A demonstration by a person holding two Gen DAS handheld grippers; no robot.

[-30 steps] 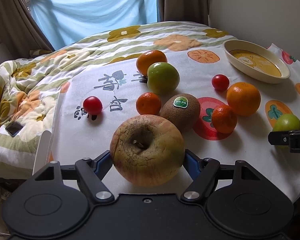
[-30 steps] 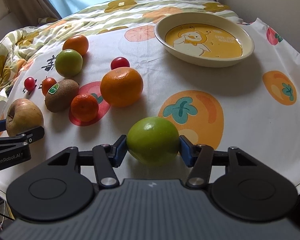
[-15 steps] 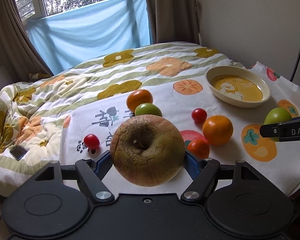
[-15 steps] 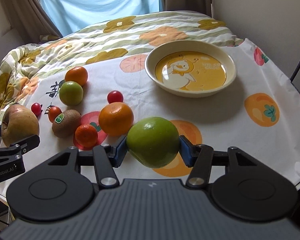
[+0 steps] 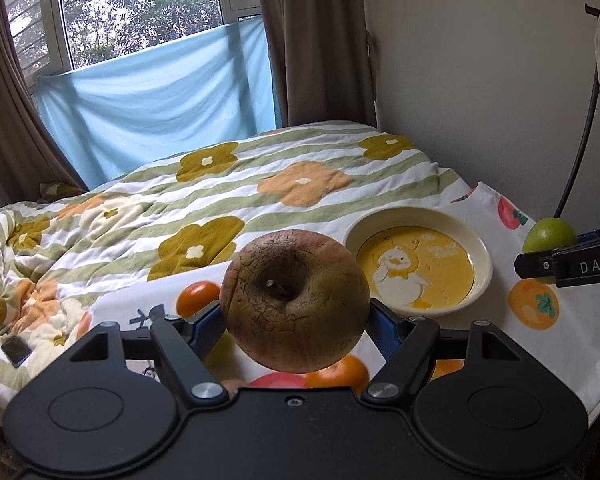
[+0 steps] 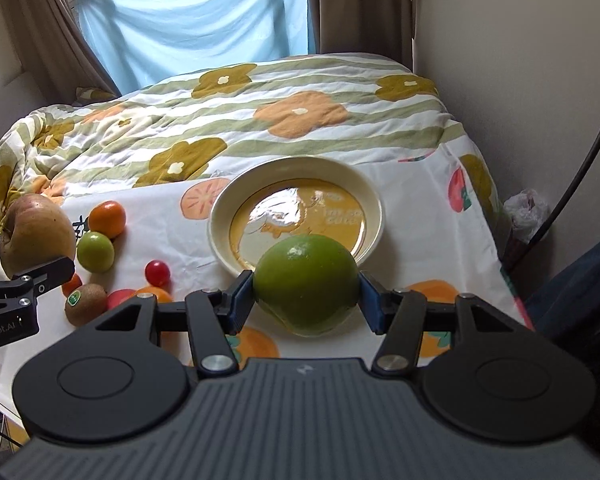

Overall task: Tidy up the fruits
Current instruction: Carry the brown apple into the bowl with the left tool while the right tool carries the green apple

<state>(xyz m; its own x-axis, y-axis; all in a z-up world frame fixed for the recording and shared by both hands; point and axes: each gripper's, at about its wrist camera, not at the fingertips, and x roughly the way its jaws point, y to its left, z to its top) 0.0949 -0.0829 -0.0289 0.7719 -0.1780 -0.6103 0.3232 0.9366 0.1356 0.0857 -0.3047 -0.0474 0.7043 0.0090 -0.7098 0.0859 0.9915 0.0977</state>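
Observation:
My left gripper (image 5: 296,320) is shut on a wrinkled brown-red apple (image 5: 295,300) and holds it in the air above the fruit cloth. My right gripper (image 6: 307,296) is shut on a green apple (image 6: 307,283) held just in front of the cream plate (image 6: 370,204) with a yellow duck picture. The plate (image 5: 482,248) is empty. The wrinkled apple also shows at the left of the right wrist view (image 6: 36,236). The green apple also shows at the right of the left wrist view (image 5: 548,234).
On the white fruit-print cloth (image 6: 432,184) lie an orange (image 6: 107,219), a small green apple (image 6: 95,251), a cherry tomato (image 6: 157,273) and a kiwi (image 6: 85,303). A flowered quilt (image 5: 220,184) lies behind, a phone (image 5: 16,350) at its left. A wall stands on the right.
Both grippers have lifted their apples off the cloth and risen. They have moved toward the plate, which now lies close in front of the green apple.

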